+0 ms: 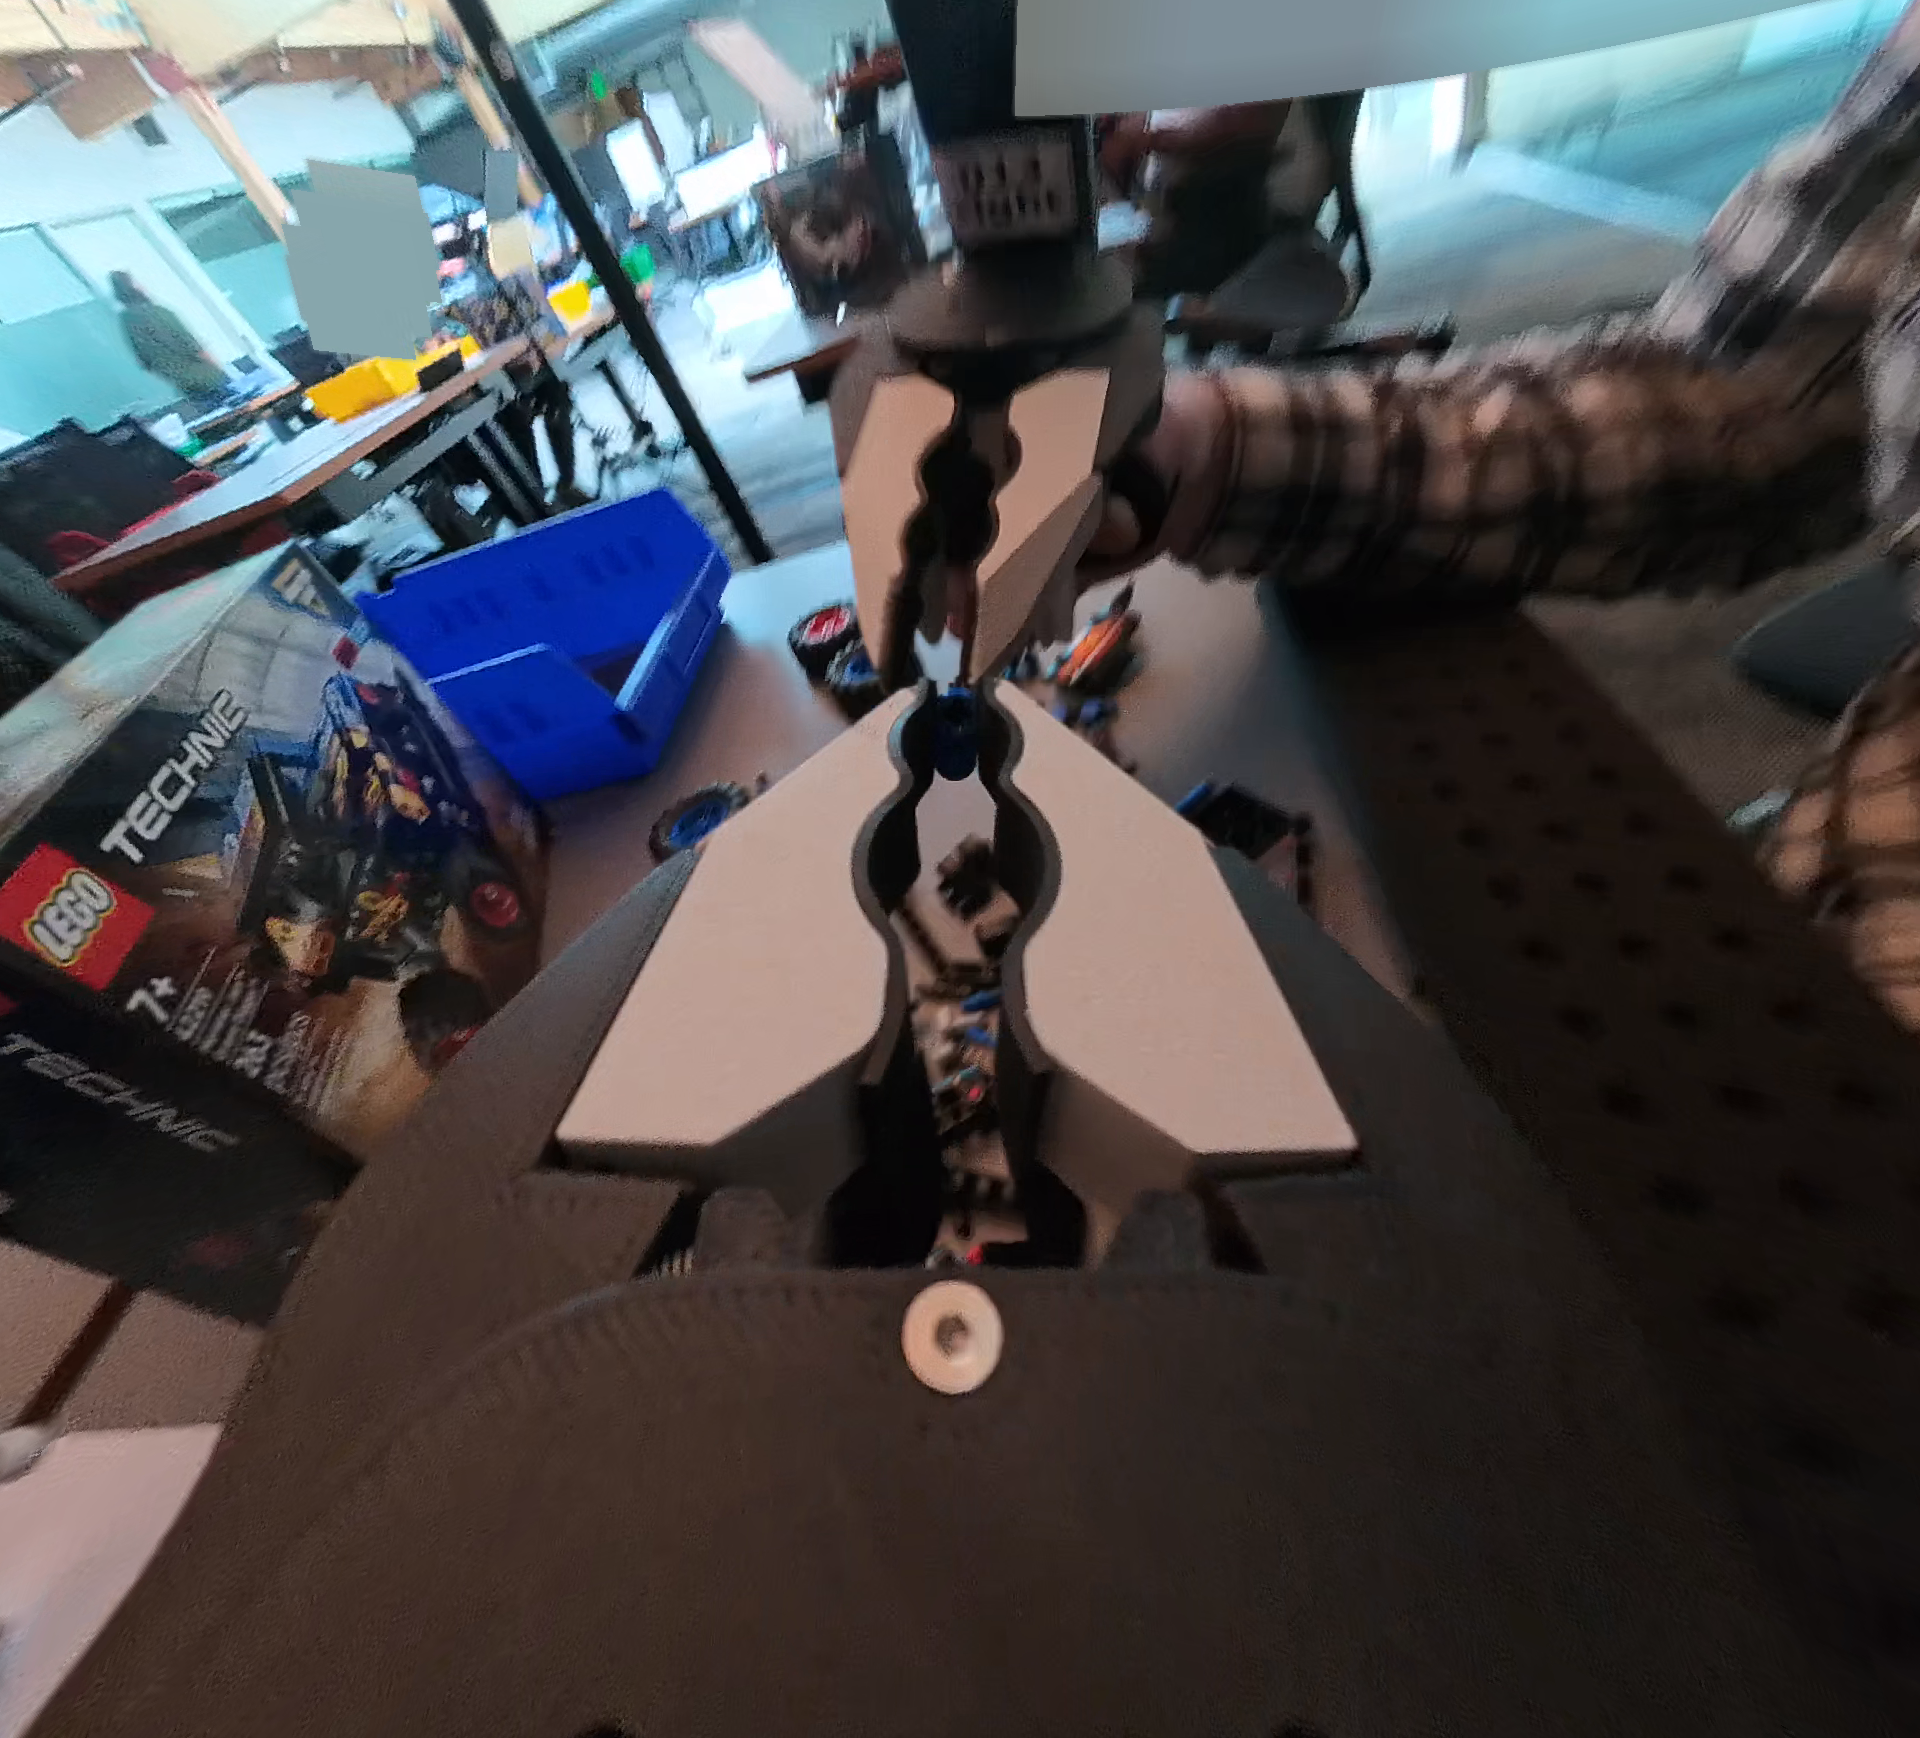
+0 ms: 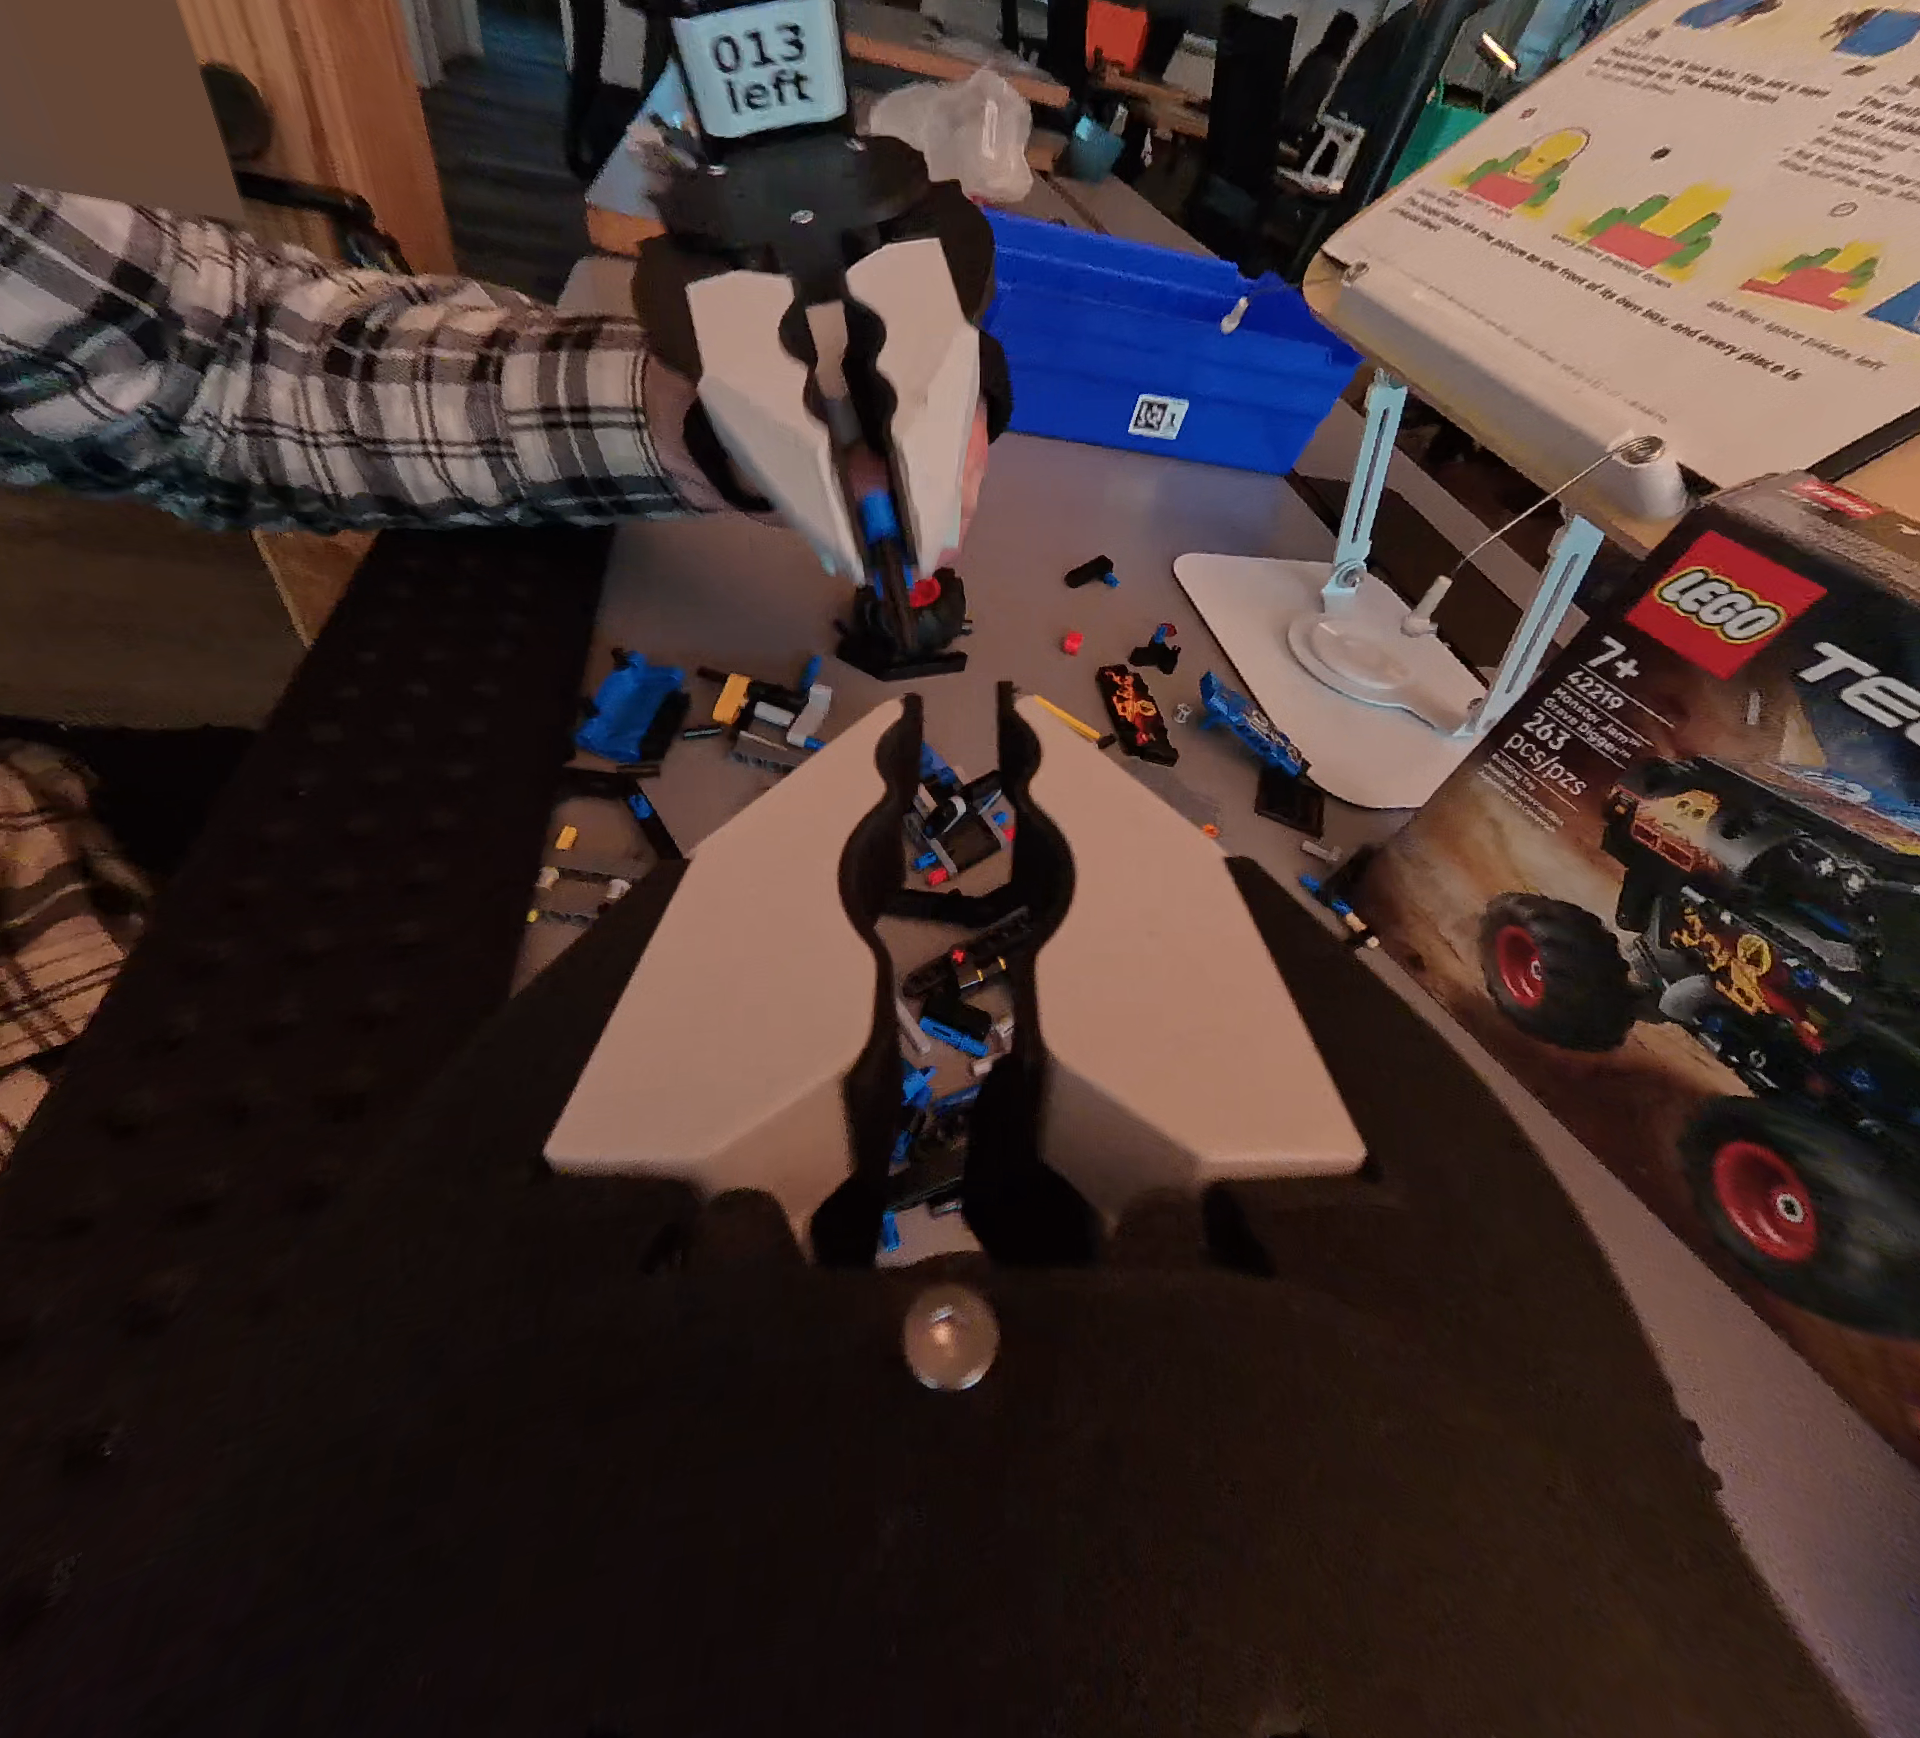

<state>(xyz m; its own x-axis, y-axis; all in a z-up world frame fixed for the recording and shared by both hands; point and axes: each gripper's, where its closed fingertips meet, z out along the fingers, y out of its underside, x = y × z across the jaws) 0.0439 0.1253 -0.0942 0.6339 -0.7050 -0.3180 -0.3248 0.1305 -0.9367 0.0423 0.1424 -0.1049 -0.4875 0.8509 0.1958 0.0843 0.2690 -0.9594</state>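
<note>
Left wrist view: you see the left gripper point(image 1: 952, 699) with its fingers pressed together on a small blue-and-black assembly point(image 1: 954, 741).
Right wrist view: the same assembly point(image 2: 899, 618) hangs from the left gripper's tips, its lower end at the grey table point(image 2: 1039, 514); a black tyre with a red hub point(image 2: 928, 595) sits on it.
Right gripper: your right gripper point(image 2: 956, 701) faces the left one with its fingers a narrow gap apart and nothing between them; it is close to the assembly but not touching it.
Blue bin point(image 2: 1143, 338): stands at the far side of the table behind the left gripper; its contents cannot be made out.
Toy box point(image 2: 1714, 857): printed cardboard, closed, standing at the table edge beside the stand.
White stand point(image 2: 1351, 649): carries a tilted instruction sheet point(image 2: 1662, 182) over the table.
Loose pieces point(image 2: 748, 712): blue, black, yellow and red parts lie scattered under and between both grippers.
Black perforated mat point(image 2: 364, 753): lies alongside the table, beneath the plaid sleeve point(image 2: 312, 400).
</note>
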